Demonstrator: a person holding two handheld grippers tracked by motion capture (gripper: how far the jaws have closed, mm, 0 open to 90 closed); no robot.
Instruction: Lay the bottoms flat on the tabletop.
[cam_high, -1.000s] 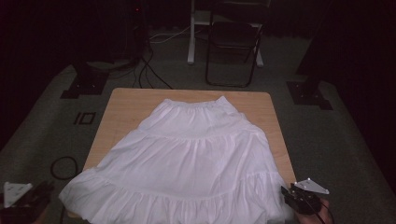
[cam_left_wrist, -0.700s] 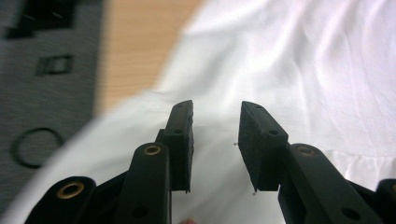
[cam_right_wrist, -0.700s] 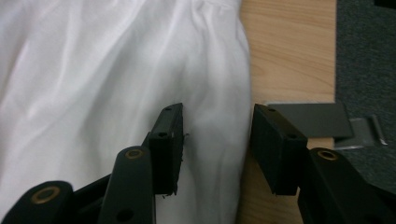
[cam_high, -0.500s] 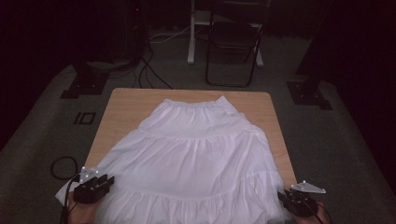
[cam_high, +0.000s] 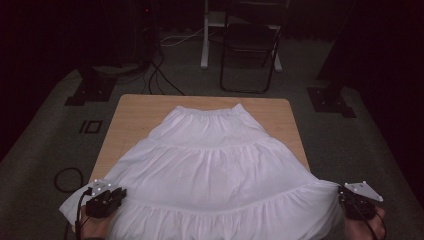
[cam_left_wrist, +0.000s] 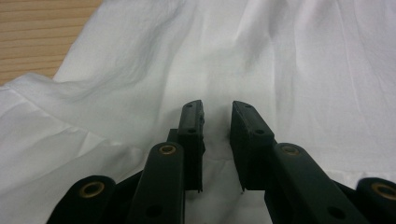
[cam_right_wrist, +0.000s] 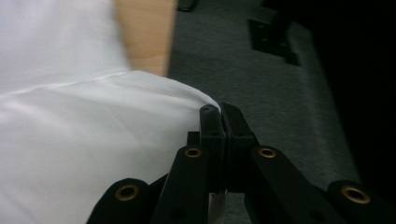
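Lying flat on the wooden table, a white skirt; at four o'clock the right gripper pinches its hem, at eight o'clock the left gripper hovers, jaws parted.

No text, label, brand, number or sign can be read anywhere in these views.
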